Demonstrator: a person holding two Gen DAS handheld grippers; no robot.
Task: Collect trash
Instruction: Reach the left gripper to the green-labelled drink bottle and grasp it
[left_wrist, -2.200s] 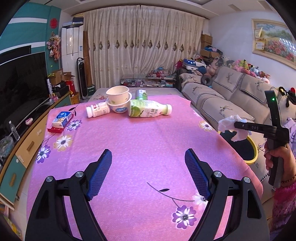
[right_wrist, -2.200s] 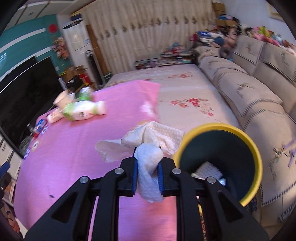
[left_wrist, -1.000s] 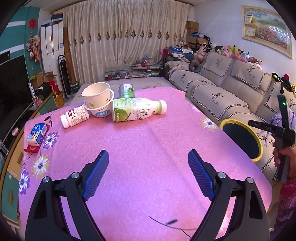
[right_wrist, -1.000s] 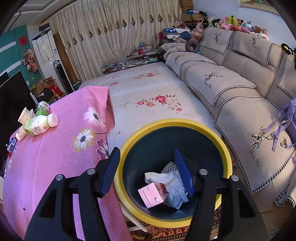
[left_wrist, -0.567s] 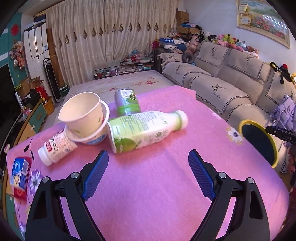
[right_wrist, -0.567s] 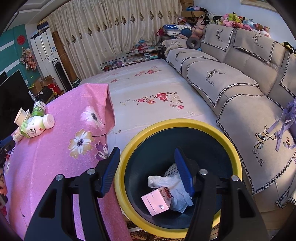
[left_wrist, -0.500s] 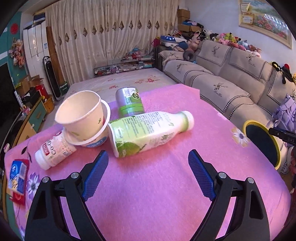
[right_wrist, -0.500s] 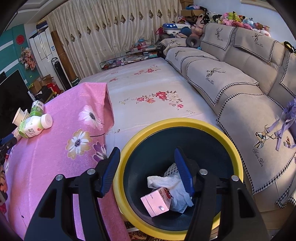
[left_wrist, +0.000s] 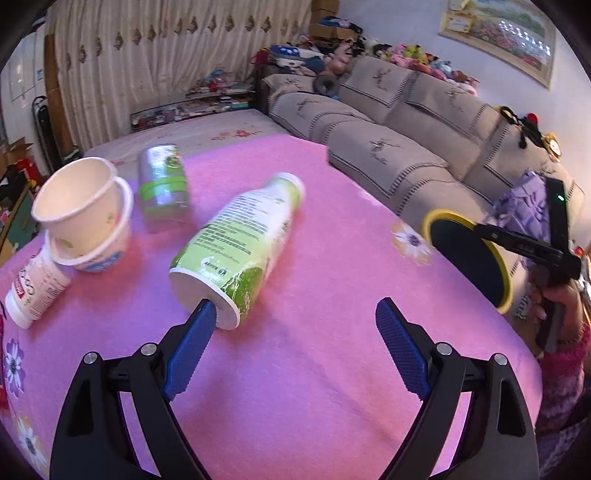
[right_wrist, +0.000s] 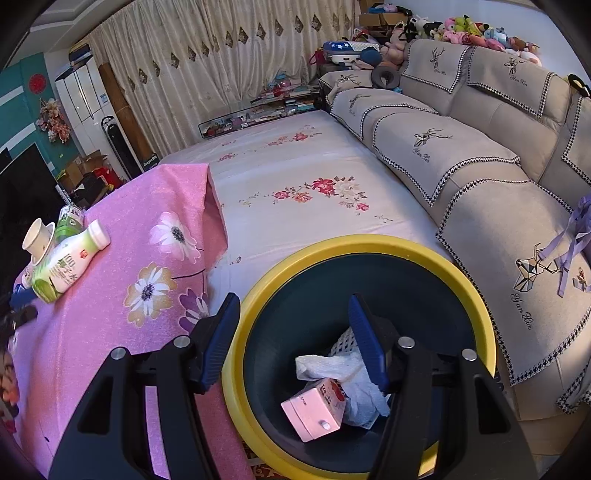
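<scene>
Two hand-held grippers, both with jaws apart and nothing held

The left hand-held gripper (left_wrist: 291, 314) reaches a green-and-white bottle (left_wrist: 240, 240) lying on the pink desk (left_wrist: 314, 369); the right hand-held gripper (right_wrist: 293, 314) hovers over the yellow-rimmed bin (right_wrist: 369, 245) containing tissue (right_wrist: 332, 365) and a pink carton (right_wrist: 314, 410)

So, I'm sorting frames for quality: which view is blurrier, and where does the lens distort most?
Left wrist view: soft with motion blur, worst on the green can and the lying bottle. Right wrist view: sharp, the pink carton in the bin reads crisply. Both bend straight lines near the dark rounded corners, like the sofa.
</scene>
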